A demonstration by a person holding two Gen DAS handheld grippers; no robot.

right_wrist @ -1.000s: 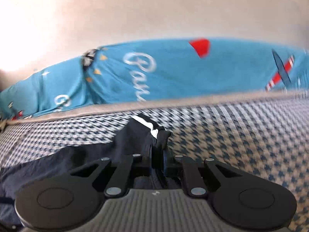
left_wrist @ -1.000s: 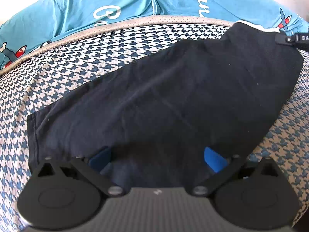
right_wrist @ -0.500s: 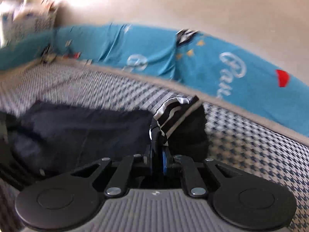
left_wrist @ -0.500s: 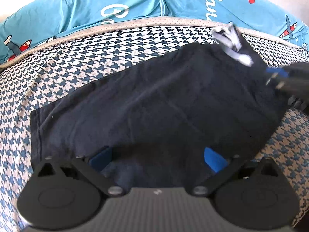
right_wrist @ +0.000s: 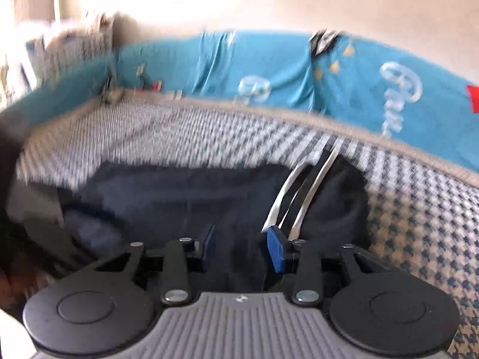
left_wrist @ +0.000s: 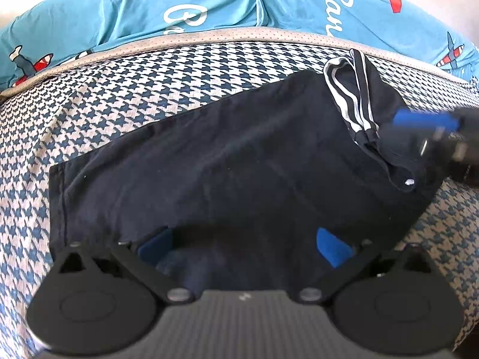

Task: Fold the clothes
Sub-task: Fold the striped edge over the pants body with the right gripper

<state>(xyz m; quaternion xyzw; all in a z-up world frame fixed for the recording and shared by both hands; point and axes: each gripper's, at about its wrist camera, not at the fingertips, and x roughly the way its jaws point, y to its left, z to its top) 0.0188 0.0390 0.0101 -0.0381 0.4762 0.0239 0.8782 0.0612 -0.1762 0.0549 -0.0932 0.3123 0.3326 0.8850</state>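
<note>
The dark shorts (left_wrist: 239, 155) look limp and light; the striped hem at two o'clock offers hold. The right gripper (right_wrist: 242, 248) is opening, fabric between; the left gripper (left_wrist: 245, 245) stands spread.

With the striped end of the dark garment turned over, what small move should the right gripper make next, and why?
Probably finish opening and back the right gripper away. Its jaws are opening, and the striped end already lies folded over the dark garment on the houndstooth cover, so the fold looks placed. The left gripper stands open.

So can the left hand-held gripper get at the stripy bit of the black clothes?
Probably not from there: the stripy bit lies at the far end, beside the right hand-held gripper, whose jaws are opening over it.
</note>
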